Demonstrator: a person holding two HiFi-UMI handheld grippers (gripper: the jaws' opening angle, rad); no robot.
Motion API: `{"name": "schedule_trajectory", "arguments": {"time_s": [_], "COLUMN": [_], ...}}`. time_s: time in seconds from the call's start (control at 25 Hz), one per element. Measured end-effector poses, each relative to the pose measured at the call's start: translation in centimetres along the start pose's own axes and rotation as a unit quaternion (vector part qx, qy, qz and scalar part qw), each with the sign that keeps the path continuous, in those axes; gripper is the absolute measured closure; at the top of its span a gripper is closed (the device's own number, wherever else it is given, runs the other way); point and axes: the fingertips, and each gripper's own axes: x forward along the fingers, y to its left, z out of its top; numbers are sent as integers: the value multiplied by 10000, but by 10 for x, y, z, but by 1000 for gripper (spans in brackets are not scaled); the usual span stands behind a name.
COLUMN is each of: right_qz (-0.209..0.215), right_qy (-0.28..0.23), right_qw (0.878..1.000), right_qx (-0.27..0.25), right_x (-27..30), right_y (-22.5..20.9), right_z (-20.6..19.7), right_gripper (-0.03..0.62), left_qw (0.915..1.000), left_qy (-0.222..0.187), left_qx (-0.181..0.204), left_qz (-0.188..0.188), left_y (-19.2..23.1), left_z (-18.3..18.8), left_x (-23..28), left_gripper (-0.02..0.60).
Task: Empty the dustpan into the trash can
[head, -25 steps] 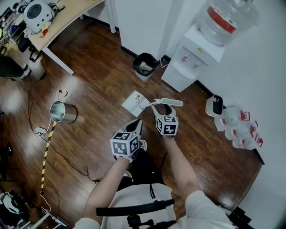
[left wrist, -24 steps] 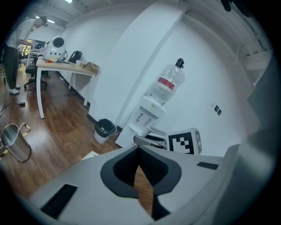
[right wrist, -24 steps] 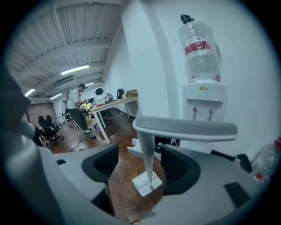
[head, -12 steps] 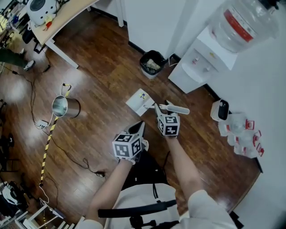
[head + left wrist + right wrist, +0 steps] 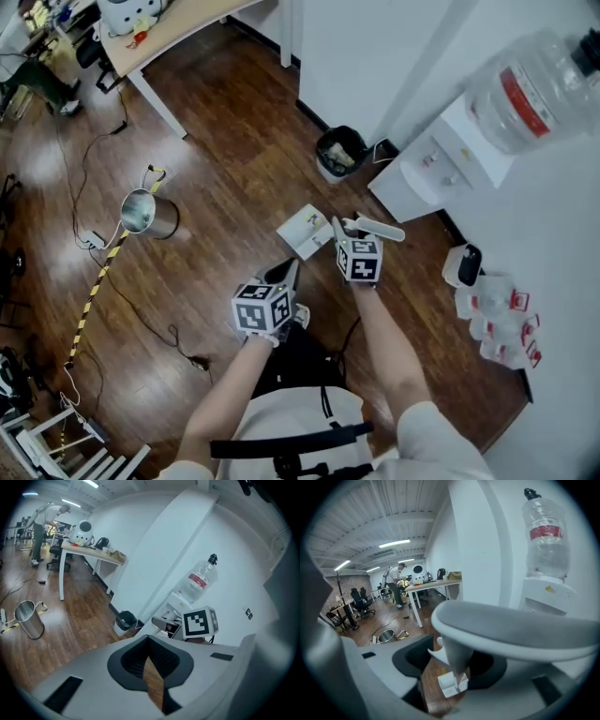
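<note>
While the person stands over a dark wooden floor (image 5: 234,122), both forearms reach forward, and both grippers point ahead and somewhat downward. The right gripper (image 5: 339,232) leads. Its jaws have just been closing, and the right gripper view shows them set on the grey stem of the dustpan (image 5: 302,230), just under its crossbar grip (image 5: 380,227). The white pan sits far below, close to the floor. The left gripper (image 5: 292,270) is beside the right one and nearer the body. Its jaw tips are together with nothing between them, and only a sliver of floor shows behind them.

The dustpan is still short of the black trash can (image 5: 339,153). The can stands against the white wall, near a water dispenser (image 5: 436,173) topped by a large bottle (image 5: 539,89). Off to the left, a steel bin (image 5: 145,214) stands on the floor near yellow-and-black tape (image 5: 94,291) and loose cables. A desk (image 5: 178,23) fills the far corner.

Only the head view shows the arms and the pan's flat outline from above. The left gripper view shows the trash can from the side, with the right gripper's marker cube (image 5: 199,620) in front of the dispenser. It also shows a person (image 5: 44,527) bent over the desk. The right gripper view takes in office chairs (image 5: 361,603) and ceiling strip lights (image 5: 393,543), which the head view cannot see.
</note>
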Motion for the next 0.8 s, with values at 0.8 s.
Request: {"name": "schedule_trajectory", "arguments": {"time_s": [0.8], "right_qz": [2800], "right_qy": [152], "right_qw": [9337], "right_qx": [-2228], "right_x": [-11], "right_y": [262], "right_z": [165], "right_gripper": [366], "left_qw": [9860], "left_qy": [-1063], "left_qx": [-938], "left_qz": [874], "left_y": [194], "left_z": [48], "left_x": [-163], "left_gripper": [586]}}
